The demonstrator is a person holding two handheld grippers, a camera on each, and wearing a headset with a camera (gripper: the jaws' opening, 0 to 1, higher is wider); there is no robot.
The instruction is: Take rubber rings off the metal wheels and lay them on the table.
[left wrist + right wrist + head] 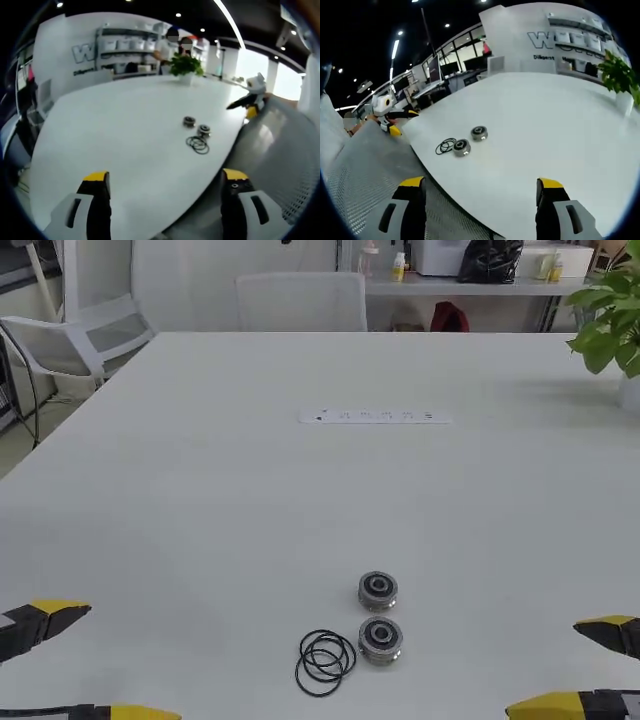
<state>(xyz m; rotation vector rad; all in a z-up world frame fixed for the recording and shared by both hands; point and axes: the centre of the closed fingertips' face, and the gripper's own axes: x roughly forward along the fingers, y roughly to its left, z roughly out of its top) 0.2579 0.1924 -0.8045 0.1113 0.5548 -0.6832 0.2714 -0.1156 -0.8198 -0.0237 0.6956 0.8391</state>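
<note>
left hand-held gripper (165,175) and right hand-held gripper (480,182) hang wide open, empty, flanking two round metal wheels (380,636) on the white counter (300,490); thin black rubber rings (325,660) lie piled beside, apparently already off.

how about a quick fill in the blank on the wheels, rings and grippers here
There are ____ metal wheels on the table.
The loose rubber rings are coloured ____.
The left gripper and the right gripper both have their jaws ____.
Missing words: two; black; open.
</note>
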